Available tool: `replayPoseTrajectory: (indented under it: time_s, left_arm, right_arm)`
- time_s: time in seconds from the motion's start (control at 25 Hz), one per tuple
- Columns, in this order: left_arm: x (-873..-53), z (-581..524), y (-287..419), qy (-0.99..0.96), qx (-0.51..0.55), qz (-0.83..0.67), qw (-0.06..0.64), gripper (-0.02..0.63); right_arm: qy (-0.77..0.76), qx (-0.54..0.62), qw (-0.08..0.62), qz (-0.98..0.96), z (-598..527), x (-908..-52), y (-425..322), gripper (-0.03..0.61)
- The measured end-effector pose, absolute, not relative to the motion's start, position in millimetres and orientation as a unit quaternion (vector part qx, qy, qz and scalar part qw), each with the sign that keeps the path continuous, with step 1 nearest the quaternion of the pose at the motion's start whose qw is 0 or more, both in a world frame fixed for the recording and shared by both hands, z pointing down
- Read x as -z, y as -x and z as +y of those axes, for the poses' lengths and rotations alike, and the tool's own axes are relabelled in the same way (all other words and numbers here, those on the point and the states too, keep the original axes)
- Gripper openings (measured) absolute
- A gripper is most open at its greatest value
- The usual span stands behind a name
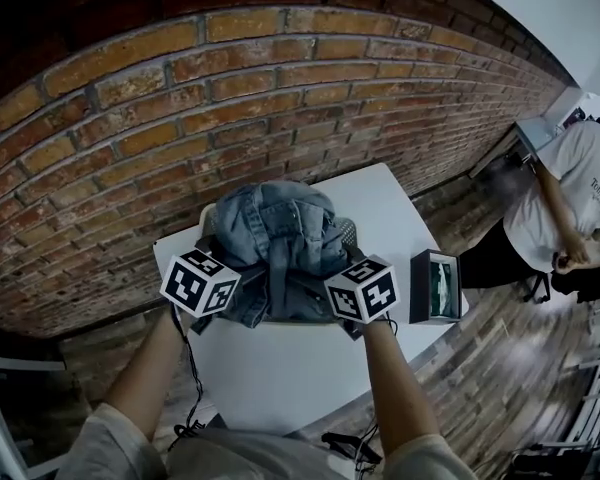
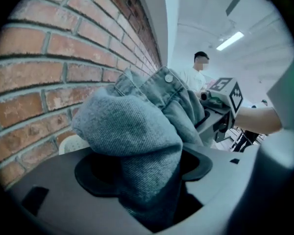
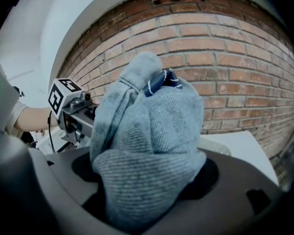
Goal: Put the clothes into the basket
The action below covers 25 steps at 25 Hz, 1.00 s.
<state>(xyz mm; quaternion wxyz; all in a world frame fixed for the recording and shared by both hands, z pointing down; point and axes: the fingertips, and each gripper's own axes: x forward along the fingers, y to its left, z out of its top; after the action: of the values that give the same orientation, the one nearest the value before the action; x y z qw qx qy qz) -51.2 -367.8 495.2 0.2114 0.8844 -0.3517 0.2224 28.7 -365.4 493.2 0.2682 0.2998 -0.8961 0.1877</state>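
A bundle of light blue denim clothing (image 1: 280, 243) is heaped over a pale basket (image 1: 208, 218) at the far side of the white table (image 1: 280, 368). Both grippers hold it from the near side. My left gripper (image 1: 235, 293) is shut on a thick fold of the denim (image 2: 132, 131), which fills the space between its jaws (image 2: 147, 175). My right gripper (image 1: 335, 293) is shut on another bunched fold (image 3: 147, 131) that bulges up between its jaws (image 3: 147, 180). The cloth hides most of the basket; only bits of its rim (image 2: 71, 143) (image 3: 218, 146) show.
A brick wall (image 1: 230, 98) stands right behind the table. A small black open box (image 1: 435, 286) sits at the table's right edge. A person in a white shirt (image 1: 570, 198) stands on the wooden floor to the right. Cables hang at the near table edge.
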Motion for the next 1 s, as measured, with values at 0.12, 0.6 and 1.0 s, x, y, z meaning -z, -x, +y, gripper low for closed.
replayPoseTrajectory:
  time_s: [0.12, 0.6, 1.0]
  left_arm:
    - [-521.1, -366.0, 49.7, -0.872, -0.243, -0.346, 0.246, 0.333]
    - [-594.7, -375.0, 54.9, -0.785, -0.379, -0.377, 0.315, 0.333]
    - [-598.3, -376.6, 59.8, -0.76, -0.412, -0.403, 0.3, 0.341]
  right_arm:
    - [-0.293, -0.233, 0.282, -0.883, -363.4, -521.3, -32.6, 0.4]
    - [-0.312, -0.313, 0.376, -0.815, -372.0, -589.8, -44.7, 0.404]
    - [-0.378, -0.298, 0.405, -0.777, -375.4, -589.1, -52.0, 0.443]
